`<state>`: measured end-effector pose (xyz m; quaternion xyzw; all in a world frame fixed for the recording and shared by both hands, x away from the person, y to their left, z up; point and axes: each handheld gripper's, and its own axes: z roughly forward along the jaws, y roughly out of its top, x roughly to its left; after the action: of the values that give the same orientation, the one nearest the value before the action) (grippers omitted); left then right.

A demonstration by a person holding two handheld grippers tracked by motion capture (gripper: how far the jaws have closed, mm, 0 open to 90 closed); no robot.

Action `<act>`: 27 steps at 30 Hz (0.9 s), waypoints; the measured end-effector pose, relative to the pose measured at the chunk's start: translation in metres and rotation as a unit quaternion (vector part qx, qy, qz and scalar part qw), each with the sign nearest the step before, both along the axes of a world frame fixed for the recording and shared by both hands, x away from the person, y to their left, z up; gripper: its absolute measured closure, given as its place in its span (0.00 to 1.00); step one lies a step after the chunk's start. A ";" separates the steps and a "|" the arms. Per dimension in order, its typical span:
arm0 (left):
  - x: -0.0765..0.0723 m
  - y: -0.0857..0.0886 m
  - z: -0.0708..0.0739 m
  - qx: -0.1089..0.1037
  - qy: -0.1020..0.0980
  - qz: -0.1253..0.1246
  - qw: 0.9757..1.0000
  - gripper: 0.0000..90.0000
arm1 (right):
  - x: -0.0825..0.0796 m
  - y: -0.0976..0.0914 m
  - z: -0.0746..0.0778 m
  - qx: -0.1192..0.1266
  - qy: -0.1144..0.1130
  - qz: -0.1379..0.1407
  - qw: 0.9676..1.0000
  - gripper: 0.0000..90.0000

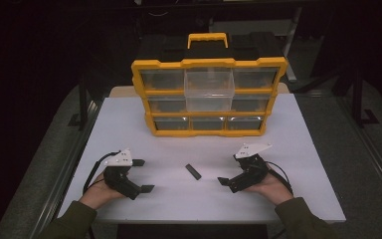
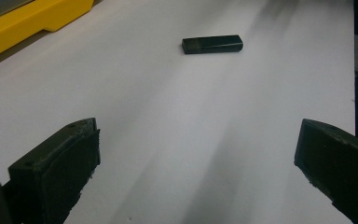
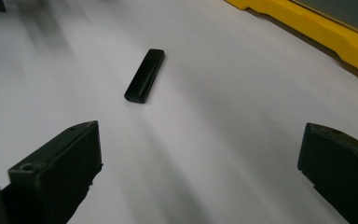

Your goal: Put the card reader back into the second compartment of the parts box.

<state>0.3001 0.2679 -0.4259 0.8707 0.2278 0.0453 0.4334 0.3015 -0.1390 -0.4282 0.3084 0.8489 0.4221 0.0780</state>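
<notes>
Left claw [image 1: 142, 175] and right claw [image 1: 229, 169] both spread wide, empty, resting low on the worktop [image 1: 298, 149] — black stick [image 1: 193, 172] flat between them, long axis slanted, slightly nearer the right.

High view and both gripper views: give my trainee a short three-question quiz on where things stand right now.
1. True or false: the black USB stick lies flat on the white table, between the left gripper and the right gripper, touched by neither.
2. Which drawer of the yellow organizer sticks out toward the person? A) top left B) top middle C) bottom right
3. Fill in: both grippers' jaws stand ____.

Key: 1 true. 2 B, the clear top middle drawer. 3 open, each pair spread wide in its own gripper view, with the stick lying ahead of them on the table.
</notes>
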 end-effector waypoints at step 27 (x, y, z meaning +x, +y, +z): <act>0.000 -0.001 -0.001 0.000 0.003 -0.001 1.000 0.00 | 0.005 0.008 0.005 0.016 0.008 0.006 1.000 0.00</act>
<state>0.3000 0.2669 -0.4265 0.8711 0.2278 0.0424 0.4330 0.3068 -0.1312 -0.4230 0.3084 0.8446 0.4331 0.0636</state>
